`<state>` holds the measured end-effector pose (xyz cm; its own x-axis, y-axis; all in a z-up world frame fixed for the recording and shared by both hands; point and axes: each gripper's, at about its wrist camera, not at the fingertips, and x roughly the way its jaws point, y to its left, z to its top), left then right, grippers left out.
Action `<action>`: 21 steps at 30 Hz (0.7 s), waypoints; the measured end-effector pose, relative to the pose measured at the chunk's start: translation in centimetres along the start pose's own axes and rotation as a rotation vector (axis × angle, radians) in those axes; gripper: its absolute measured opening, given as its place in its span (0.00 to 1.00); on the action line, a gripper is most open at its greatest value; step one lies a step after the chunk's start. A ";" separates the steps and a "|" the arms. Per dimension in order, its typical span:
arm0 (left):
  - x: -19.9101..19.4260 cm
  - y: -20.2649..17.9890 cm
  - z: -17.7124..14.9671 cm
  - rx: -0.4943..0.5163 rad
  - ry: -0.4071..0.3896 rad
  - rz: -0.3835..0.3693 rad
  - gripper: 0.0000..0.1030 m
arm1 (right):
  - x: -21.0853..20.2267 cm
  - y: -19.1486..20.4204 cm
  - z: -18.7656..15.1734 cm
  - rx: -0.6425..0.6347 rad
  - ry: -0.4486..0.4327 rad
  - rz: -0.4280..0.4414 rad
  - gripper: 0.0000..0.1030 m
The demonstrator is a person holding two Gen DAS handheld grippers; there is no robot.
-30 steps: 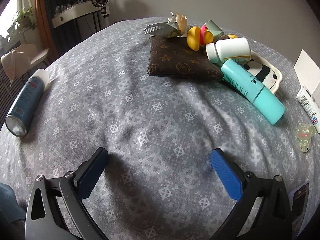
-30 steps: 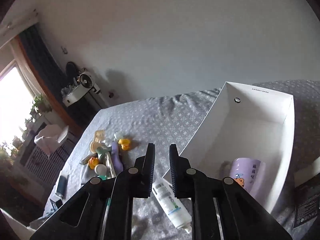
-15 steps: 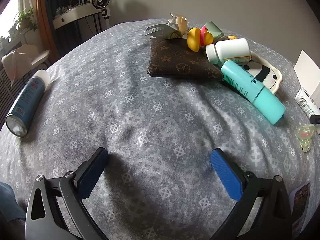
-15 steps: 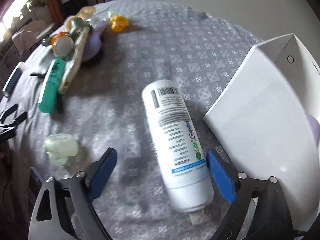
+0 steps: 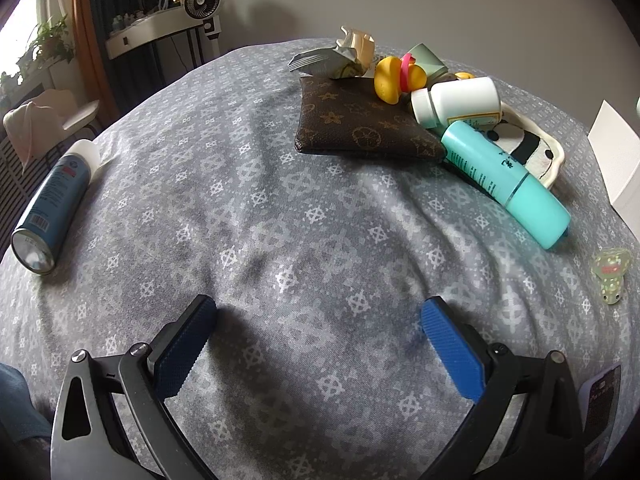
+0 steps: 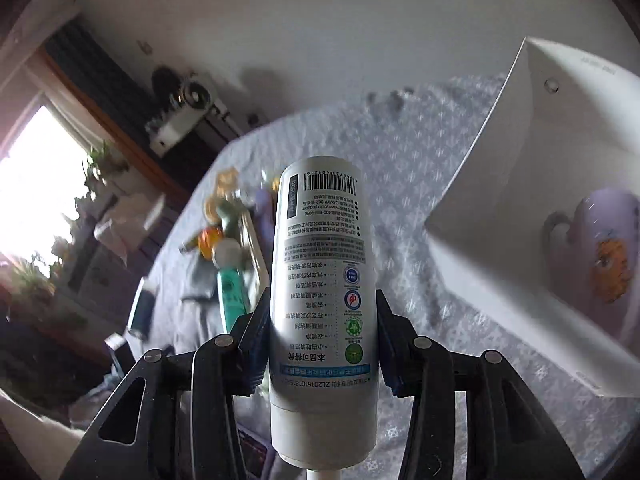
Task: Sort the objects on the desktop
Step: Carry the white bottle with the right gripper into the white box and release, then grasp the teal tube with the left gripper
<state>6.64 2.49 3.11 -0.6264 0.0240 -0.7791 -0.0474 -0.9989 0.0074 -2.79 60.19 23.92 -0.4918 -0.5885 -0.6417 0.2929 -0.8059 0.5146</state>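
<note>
Between the right tongs [image 6: 322, 344], whose jaws have just closed on it, sits a white bottle [image 6: 320, 280] beside the white box [image 6: 500, 216] holding only a mug [image 6: 608, 248]; left tongs [image 5: 320, 344] gape empty, most items unsorted on the bench [image 5: 280, 208]

Soft daylight from window [image 5: 28, 20] at upper left, blown out white in right wrist view. Left wrist view sharp, soft shadows on grey cloth [image 5: 280, 208]. Right wrist background motion-blurred; fisheye bending, dark vignette at corners.

Both the left tool [image 5: 318, 318] and the right tool [image 6: 322, 330] have black frames with triangular cut-outs, silver screws and ribbed blue pads.
</note>
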 end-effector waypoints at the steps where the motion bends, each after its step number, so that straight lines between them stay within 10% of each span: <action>1: 0.0 0.0 0.0 0.000 0.000 0.000 1.00 | -1.6 -0.6 1.3 0.023 -0.054 -0.013 0.41; 7: -0.1 0.0 -0.1 0.000 0.000 0.000 1.00 | -5.8 -6.8 6.8 0.089 -0.203 -0.259 0.41; 16: -0.1 -0.2 0.0 -0.001 0.001 0.007 1.00 | 1.1 -14.2 6.9 0.393 -0.045 -0.355 0.42; 21: 0.0 -0.4 0.9 -0.020 0.056 0.006 1.00 | -0.5 -13.2 7.0 0.309 -0.130 -0.428 0.68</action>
<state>5.97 2.89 3.70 -0.5819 0.0157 -0.8131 -0.0274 -0.9996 0.0003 -12.14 71.58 21.43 -0.6172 -0.1838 -0.7650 -0.2006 -0.9035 0.3788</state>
